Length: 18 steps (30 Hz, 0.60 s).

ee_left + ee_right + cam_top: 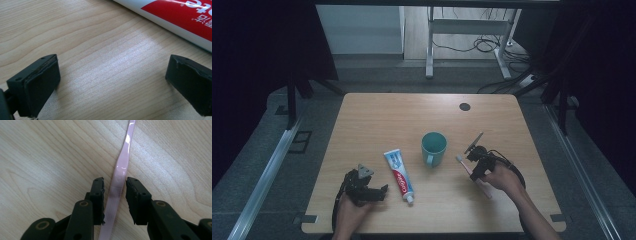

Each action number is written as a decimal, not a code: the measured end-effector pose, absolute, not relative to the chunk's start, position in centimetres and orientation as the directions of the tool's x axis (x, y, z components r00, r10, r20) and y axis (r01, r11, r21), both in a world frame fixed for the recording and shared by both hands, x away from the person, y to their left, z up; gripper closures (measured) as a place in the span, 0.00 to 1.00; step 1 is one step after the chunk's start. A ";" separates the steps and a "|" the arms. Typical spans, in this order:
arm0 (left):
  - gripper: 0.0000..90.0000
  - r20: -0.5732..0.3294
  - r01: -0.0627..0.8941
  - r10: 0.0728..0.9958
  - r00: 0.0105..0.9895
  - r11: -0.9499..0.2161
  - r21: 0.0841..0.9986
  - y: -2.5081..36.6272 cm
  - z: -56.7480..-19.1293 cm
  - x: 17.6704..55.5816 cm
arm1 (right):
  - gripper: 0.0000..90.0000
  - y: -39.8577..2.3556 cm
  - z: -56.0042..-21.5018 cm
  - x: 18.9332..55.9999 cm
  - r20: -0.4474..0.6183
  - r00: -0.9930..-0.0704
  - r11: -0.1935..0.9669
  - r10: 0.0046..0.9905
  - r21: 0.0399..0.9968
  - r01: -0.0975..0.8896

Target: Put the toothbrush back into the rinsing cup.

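Toothbrush between my right jaws

High view: my right gripper (pixel 473 161) sits over the pink toothbrush (pixel 484 188), its middle hidden under the tool, right of the green mug (pixel 433 147). Left gripper (pixel 383 191) rests beside the toothpaste tube (pixel 399 176).

Left gripper view: jaws released, bare table (pixel 105 45) between; tube cut off at the top edge.

Right gripper view: jaws flank the handle; I can't tell whether the pads touch it.
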State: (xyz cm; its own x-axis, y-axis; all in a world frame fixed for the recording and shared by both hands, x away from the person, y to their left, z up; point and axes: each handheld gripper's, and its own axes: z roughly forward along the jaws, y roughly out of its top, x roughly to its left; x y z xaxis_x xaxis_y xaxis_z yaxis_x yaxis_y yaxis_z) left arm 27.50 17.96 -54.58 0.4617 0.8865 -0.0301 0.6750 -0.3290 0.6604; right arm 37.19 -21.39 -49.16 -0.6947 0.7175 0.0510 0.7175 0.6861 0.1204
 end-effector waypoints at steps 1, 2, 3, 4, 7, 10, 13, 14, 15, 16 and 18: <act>0.00 -0.030 0.675 0.887 0.461 -0.329 0.661 17.9 -54.6 27.5 | 0.76 -21.4 -49.2 37.3 0.049 -0.695 0.688 0.717 0.112 0.717; 0.00 -0.030 0.675 0.887 0.461 -0.329 0.660 18.0 -54.6 27.5 | 0.77 -21.3 -49.3 37.4 0.052 -0.687 0.680 0.724 0.107 0.725; 0.00 -0.030 0.675 0.887 0.461 -0.329 0.661 18.0 -54.6 27.5 | 0.78 -21.3 -49.4 37.5 0.053 -0.685 0.678 0.727 0.105 0.728; 0.00 -0.030 0.675 0.887 0.461 -0.329 0.661 17.9 -54.6 27.5 | 0.78 -21.2 -49.4 37.7 0.052 -0.687 0.681 0.725 0.099 0.726; 0.00 -0.030 0.675 0.887 0.462 -0.329 0.661 18.0 -54.6 27.5 | 0.79 -21.0 -49.5 37.8 0.057 -0.685 0.680 0.726 0.094 0.728; 0.00 -0.030 0.675 0.887 0.461 -0.329 0.660 18.0 -54.6 27.5 | 0.80 -20.8 -49.6 38.0 0.048 -0.686 0.681 0.726 0.084 0.727; 0.00 -0.030 0.675 0.887 0.461 -0.329 0.661 18.0 -54.6 27.5 | 0.81 -20.5 -49.7 38.2 0.045 -0.686 0.682 0.727 0.070 0.728; 0.00 -0.030 0.675 0.887 0.461 -0.329 0.661 17.9 -54.6 27.5 | 0.82 -20.4 -49.8 38.2 0.038 -0.685 0.683 0.727 0.060 0.728; 0.00 -0.030 0.675 0.887 0.461 -0.329 0.660 18.0 -54.6 27.5 | 0.82 -20.4 -49.9 38.3 0.032 -0.691 0.689 0.723 0.052 0.723; 0.00 -0.030 0.675 0.887 0.461 -0.329 0.661 18.0 -54.6 27.5 | 0.82 -20.2 -49.9 38.3 0.025 -0.689 0.687 0.725 0.047 0.725; 0.00 -0.030 0.675 0.887 0.461 -0.329 0.661 17.9 -54.6 27.5 | 0.83 -20.1 -50.0 38.4 0.018 -0.691 0.691 0.722 0.036 0.722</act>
State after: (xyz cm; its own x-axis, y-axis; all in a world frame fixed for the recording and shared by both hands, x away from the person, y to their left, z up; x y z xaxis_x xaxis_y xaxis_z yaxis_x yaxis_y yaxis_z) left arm 27.49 17.95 -54.58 0.4612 0.8868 -0.0298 0.6748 -0.3287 0.6607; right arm 38.45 -20.10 -49.96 -0.6914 0.7222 0.0181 0.7223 0.6906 0.0365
